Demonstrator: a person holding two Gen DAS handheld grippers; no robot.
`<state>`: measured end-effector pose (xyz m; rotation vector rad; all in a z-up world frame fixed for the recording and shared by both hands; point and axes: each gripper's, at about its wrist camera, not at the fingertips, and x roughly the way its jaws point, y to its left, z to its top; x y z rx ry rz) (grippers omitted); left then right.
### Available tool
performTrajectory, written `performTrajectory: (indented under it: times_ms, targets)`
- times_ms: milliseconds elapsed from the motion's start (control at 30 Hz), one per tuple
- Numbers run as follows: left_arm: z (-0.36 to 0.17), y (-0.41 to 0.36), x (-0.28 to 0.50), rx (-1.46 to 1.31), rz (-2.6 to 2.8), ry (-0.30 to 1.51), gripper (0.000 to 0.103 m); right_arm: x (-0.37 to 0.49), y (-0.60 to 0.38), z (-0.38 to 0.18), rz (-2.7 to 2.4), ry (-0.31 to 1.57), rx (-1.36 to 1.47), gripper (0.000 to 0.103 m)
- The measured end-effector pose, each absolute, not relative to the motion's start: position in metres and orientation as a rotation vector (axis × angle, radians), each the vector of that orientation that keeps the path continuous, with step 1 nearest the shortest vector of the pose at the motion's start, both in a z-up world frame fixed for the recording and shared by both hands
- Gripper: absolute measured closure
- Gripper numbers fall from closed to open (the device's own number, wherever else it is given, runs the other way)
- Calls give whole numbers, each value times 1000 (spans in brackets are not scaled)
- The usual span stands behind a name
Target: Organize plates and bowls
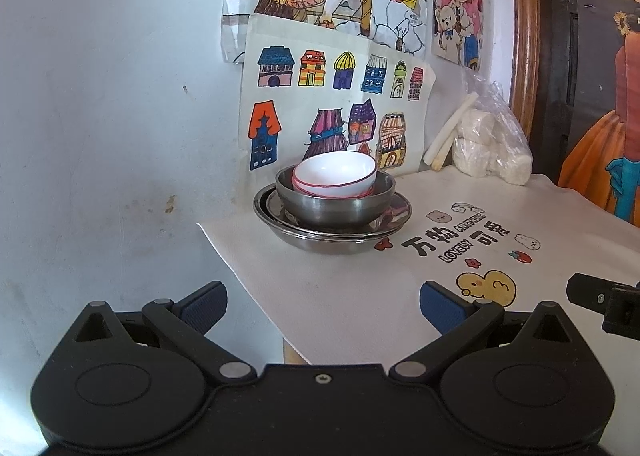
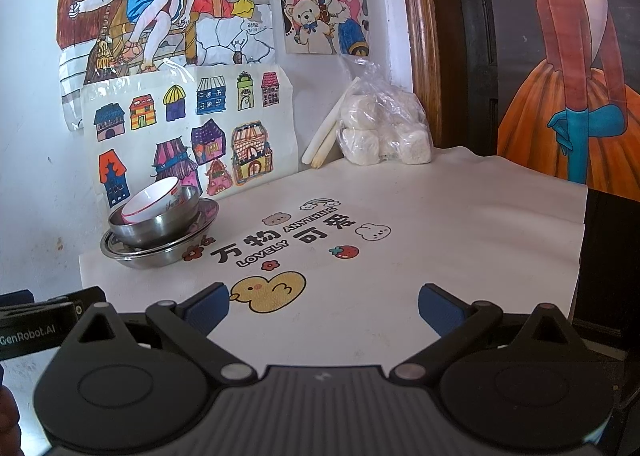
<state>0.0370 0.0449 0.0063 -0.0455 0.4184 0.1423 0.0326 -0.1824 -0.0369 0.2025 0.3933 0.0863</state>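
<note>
We're holding both tongs, left (image 1: 322, 306) and right (image 2: 323, 306), spread and empty, eyeing the tilted ceramic bowl (image 1: 335, 173), fragile and slick, nested in the steel stack (image 1: 334, 216) at the tabletop's (image 2: 460, 256) back-left corner; rim grip looks best.

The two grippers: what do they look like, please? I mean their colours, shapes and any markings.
The left gripper has a black body with round housings, black linkage arms with silver pins, and blue textured pads. The right gripper is built the same, but its middle plate is grey and ribbed. In the right wrist view, the other gripper's black side reads "GenRobot.AI" in white.
</note>
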Motion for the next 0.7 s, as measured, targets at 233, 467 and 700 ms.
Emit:
performTrajectory:
  times_ms: [233, 467, 700]
  targets:
    - [6, 45, 37, -46, 142, 421, 1, 32, -181, -38, 86, 395, 203, 0]
    - [6, 45, 39, -48, 140, 431, 1, 32, -181, -38, 87, 395, 203, 0]
    - [4, 46, 39, -51, 134, 440, 1, 29, -180, -42, 88, 398, 208, 0]
